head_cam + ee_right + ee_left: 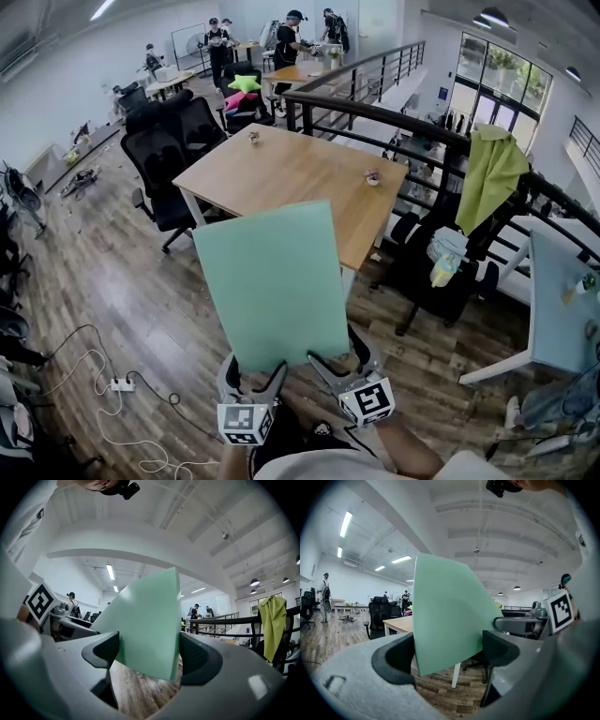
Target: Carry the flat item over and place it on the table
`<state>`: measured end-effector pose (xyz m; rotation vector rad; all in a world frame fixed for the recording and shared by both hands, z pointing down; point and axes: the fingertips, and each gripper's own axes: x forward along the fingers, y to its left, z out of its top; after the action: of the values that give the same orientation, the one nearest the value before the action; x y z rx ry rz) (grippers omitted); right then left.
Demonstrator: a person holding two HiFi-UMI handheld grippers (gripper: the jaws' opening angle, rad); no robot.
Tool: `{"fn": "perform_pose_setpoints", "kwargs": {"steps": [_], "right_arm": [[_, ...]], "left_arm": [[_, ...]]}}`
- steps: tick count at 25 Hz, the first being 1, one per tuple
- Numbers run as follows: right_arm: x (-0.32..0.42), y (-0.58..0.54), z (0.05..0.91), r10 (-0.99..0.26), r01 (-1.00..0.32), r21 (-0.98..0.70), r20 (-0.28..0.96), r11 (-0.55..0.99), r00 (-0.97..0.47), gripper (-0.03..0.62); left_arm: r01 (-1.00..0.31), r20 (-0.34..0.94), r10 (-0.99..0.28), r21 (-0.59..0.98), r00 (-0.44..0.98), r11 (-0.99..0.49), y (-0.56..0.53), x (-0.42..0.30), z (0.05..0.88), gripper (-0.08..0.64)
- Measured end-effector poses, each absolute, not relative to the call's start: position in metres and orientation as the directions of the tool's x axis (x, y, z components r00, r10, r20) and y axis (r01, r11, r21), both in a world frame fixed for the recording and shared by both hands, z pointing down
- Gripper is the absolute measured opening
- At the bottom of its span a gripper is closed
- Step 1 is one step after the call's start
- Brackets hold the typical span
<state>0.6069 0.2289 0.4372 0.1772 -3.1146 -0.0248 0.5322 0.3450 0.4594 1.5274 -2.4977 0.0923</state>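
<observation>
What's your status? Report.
Left gripper, right gripper both clamp green sheet near edge. Sheet aloft, not yet on wooden table. Two small items on it.

Ahead of the left hand-held gripper the wooden surface lies mostly bare; black office chairs crowd ahead-left, a railing stands ahead-right.

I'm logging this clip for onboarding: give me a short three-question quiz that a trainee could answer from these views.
1. Which grips the green sheet: A the left tool only, B the right tool only, C both?
2. How many small items sit on the wooden table?
3. True or false: the sheet already lies flat on the table.
Key: 1 C. 2 Two. 3 False; it is held in the air, short of the table.
</observation>
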Motion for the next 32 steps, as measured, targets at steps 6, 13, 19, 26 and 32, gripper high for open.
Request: {"fn": "perform_pose_setpoints", "kwargs": {"steps": [6,13,19,26,32], "right_arm": [[0.59,0.217,0.435,-0.121,-0.12,0.034,0.016,0.992,-0.993,0.405],[0.548,0.208,0.432,-0.129,-0.128,0.064,0.019,0.99,-0.991,0.405],[0.492,0.205,0.433,-0.116,-0.114,0.064,0.024,0.991,-0.993,0.405],[0.428,0.202,0.434,-0.103,-0.101,0.055,0.022,0.993,-0.994,0.405],[0.373,0.207,0.431,-0.093,-0.092,0.056,0.021,0.994,-0.995,0.405]], "left_arm": [[-0.89,0.201,-0.88,0.067,-0.43,0.45,0.331,0.514,0.461,0.465],[-0.892,0.195,-0.886,0.087,-0.421,0.443,0.321,0.472,0.462,0.465],[-0.888,0.195,-0.883,0.098,-0.426,0.45,0.319,0.417,0.465,0.465],[-0.883,0.204,-0.881,0.114,-0.427,0.455,0.317,0.355,0.467,0.465],[-0.88,0.204,-0.879,0.119,-0.431,0.459,0.322,0.301,0.465,0.465]]}}
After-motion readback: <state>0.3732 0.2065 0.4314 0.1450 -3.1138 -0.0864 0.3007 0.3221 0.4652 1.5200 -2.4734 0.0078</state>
